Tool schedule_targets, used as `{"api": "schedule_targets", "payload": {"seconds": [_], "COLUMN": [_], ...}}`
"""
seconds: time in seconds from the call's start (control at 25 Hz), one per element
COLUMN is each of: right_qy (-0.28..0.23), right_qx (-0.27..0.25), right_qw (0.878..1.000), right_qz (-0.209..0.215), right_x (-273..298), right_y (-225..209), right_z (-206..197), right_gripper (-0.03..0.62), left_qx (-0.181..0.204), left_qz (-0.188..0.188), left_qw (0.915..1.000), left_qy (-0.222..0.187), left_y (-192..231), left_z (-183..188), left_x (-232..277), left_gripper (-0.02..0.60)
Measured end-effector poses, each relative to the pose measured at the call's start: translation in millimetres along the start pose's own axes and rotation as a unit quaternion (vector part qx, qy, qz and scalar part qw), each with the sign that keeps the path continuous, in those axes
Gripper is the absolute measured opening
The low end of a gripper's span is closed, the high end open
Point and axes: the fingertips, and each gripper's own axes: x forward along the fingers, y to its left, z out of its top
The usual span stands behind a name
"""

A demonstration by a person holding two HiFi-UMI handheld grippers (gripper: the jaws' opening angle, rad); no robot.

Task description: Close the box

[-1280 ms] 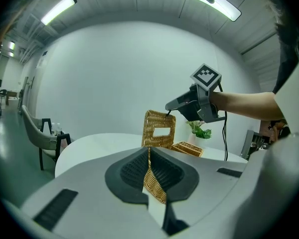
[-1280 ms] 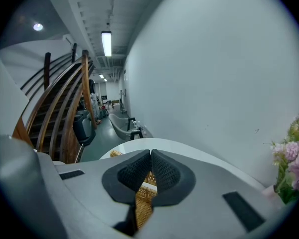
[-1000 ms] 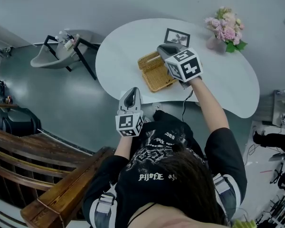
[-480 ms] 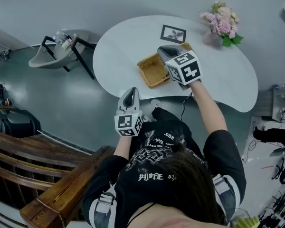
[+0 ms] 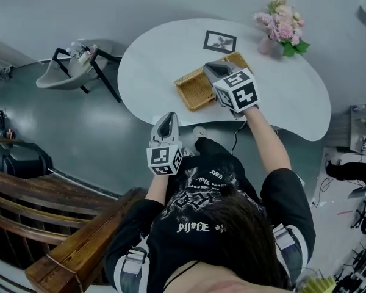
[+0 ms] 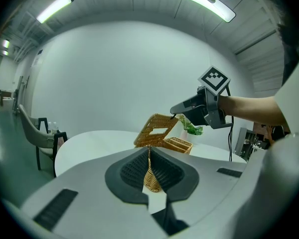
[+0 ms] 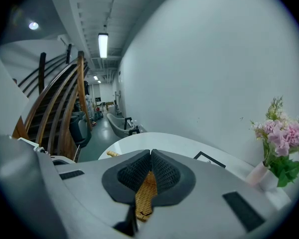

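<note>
So: wicker box (image 6: 180,144) sits mid bench (image 5: 158,54), lid (image 6: 145,136) tilted half down, its edge pinched in right gripper (image 5: 210,68). Left gripper (image 5: 167,117) off-bench at 7 o'clock, clamped on a wicker scrap (image 6: 150,179).

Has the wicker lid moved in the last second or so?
Yes. The lid, held by the right gripper, has tipped down toward the box base.

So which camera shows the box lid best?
The left gripper view: it shows the lid tilted over the box, its raised edge pinched by the right hand-held gripper. The head view shows it from above, partly covered; the right gripper view, only a woven strip between the jaws.
</note>
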Motion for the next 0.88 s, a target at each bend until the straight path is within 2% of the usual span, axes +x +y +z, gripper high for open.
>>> {"api": "schedule_targets", "payload": {"seconds": [0.88], "right_qy": [0.031], "right_qx": [0.025], "right_qw": [0.999], "right_qz": [0.004], "right_x": [-14.5], "right_y": [11.8], "right_z": [-50.6], "right_gripper": [0.038], "left_qx": [0.004], "left_qz": [-0.008], "left_qw": [0.9999], "left_qy": [0.006], "left_y": [-8.8], "left_z": [-8.1], "left_x": [-5.3], "left_gripper": [0.029]}}
